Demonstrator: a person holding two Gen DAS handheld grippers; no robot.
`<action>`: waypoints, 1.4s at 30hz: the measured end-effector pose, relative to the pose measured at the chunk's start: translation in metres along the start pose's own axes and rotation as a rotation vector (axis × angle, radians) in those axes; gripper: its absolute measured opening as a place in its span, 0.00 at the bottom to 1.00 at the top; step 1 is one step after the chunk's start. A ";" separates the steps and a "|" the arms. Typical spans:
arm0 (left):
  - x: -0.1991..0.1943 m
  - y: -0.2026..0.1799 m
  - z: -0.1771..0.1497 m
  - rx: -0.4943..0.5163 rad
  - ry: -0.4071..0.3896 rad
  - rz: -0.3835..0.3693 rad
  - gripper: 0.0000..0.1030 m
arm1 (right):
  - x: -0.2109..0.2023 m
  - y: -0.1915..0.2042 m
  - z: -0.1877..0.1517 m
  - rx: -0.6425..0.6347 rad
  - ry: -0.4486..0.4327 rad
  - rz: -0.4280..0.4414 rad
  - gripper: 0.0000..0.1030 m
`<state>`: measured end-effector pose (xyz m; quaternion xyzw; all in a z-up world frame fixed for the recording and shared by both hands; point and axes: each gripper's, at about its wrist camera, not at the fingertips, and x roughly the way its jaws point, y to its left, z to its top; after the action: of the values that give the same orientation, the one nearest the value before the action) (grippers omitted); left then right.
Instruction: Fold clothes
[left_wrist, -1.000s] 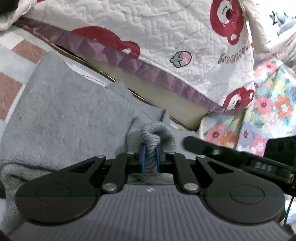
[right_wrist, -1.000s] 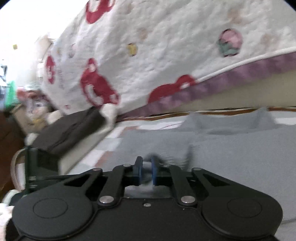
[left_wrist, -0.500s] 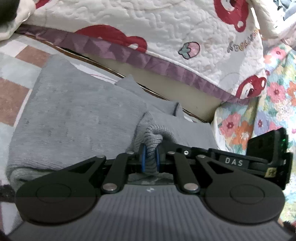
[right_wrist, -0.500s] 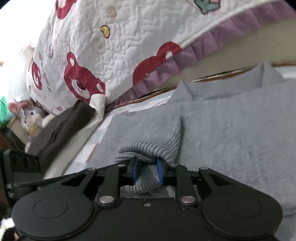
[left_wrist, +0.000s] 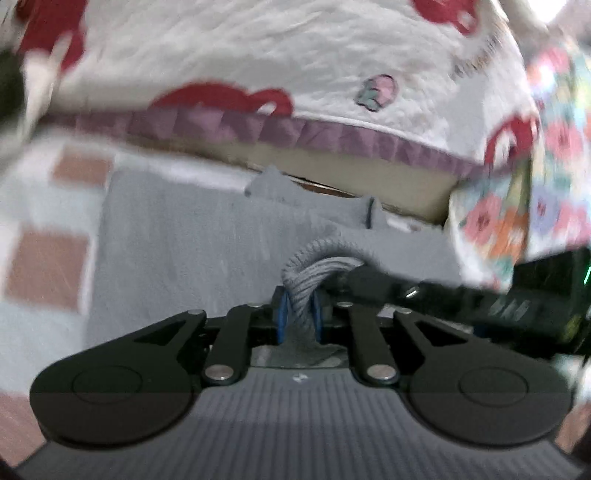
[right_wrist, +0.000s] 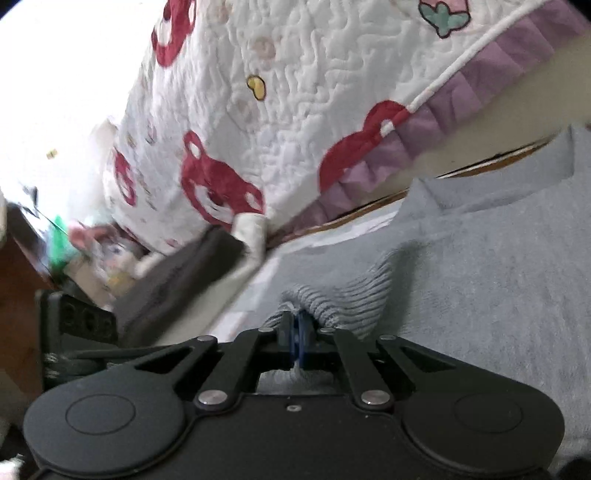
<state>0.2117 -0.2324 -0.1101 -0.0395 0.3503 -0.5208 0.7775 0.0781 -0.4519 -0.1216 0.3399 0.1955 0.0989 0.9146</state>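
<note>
Here: soft grey knit sweater (left_wrist: 177, 236) flat on checked mat (left_wrist: 48, 269) beside quilted bedspread (right_wrist: 295, 110); left gripper (left_wrist: 298, 314) clamped on bunched ribbed hem, right gripper (right_wrist: 296, 334) likewise pinching ribbed edge.

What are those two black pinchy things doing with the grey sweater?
A person is folding a grey knitted sweater on the floor beside a bed with a white bear-print quilt. The left gripper and right gripper are each shut on a bunch of its ribbed edge, close together.
</note>
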 end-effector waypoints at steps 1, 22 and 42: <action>-0.003 -0.003 0.002 0.030 -0.001 0.009 0.17 | -0.004 0.003 0.002 0.013 -0.001 0.025 0.04; -0.017 -0.036 -0.007 0.302 -0.125 0.064 0.33 | -0.009 0.038 0.014 -0.024 0.046 0.143 0.04; -0.008 0.063 -0.024 -0.568 -0.172 -0.194 0.05 | 0.021 0.042 0.017 -0.015 -0.005 -0.238 0.49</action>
<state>0.2450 -0.1893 -0.1512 -0.3323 0.4094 -0.4685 0.7088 0.1027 -0.4235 -0.0881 0.3079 0.2316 -0.0098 0.9228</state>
